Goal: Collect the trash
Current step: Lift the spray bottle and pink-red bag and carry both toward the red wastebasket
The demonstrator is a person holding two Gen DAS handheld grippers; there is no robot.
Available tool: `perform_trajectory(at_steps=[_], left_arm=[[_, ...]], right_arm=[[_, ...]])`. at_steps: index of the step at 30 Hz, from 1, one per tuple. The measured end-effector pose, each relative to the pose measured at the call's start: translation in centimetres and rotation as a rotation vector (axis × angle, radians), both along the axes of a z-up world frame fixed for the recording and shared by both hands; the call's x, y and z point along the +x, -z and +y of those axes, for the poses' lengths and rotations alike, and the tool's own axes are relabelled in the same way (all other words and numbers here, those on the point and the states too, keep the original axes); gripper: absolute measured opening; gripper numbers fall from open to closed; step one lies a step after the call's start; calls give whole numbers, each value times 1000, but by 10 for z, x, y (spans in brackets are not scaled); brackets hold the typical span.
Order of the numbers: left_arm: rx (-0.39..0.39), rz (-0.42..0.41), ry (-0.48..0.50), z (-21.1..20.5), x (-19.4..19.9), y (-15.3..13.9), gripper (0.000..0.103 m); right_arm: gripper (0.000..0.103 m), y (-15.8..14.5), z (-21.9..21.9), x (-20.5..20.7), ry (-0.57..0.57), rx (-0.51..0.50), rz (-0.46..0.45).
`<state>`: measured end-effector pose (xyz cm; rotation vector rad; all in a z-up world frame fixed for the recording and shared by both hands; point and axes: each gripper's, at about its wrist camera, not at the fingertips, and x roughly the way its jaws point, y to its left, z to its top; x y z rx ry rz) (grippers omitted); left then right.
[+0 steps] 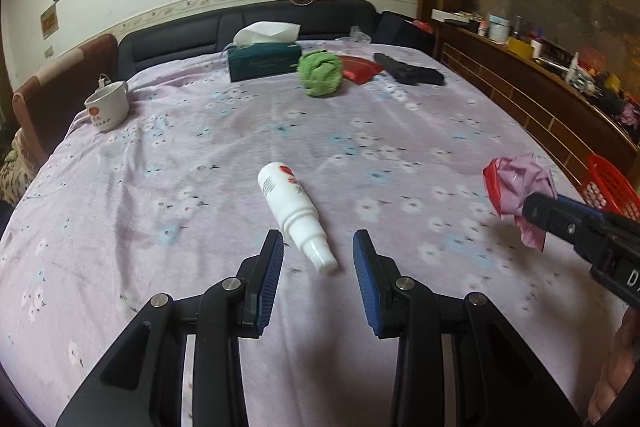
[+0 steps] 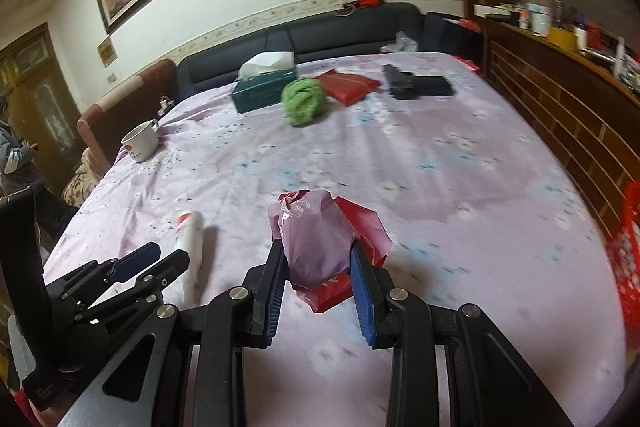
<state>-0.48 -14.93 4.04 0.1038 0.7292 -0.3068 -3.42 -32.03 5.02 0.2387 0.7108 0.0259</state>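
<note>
The right gripper [image 2: 318, 263] clamps the crumpled pink-and-red wrapper [image 2: 320, 239]; the red plastic basket [image 2: 624, 267] stands to its right, beside the bed

Right gripper body [image 1: 624, 279]: from my left-hand camera I read white letters beginning "D", the rest cut off at the edge.
Tissue box [image 1: 264, 61]: a pale script line on the green side, too blurred for me to read.
White bottle [image 1: 294, 213]: red emblem and grey print, illegible.
White mug [image 1: 107, 105]: red mark with small print, illegible.
Crumpled wrapper [image 2: 320, 247]: pale looping mark on top, unreadable.
</note>
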Motion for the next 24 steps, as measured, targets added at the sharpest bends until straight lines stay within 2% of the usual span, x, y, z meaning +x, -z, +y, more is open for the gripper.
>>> perform_trajectory(at_steps=[7,12,16,22,24], left_arm=[[-3,0,10,-5,-16,-6,34],[-108,72,-49,32,-4,-7,34],[-217,177,-59,60,13,-2,34],[-286,261,-68,38,45,5,36],[-260,283,-87,25,60,9,36]], right_arm=[[33,2,-18,-36,32,29,0],[33,1,-26,-52,45,48,-9],[33,-3,-31,-64,53,58,-30],[33,1,-33,-68,33,88,-37],[33,2,-34,-68,27,95,-36]])
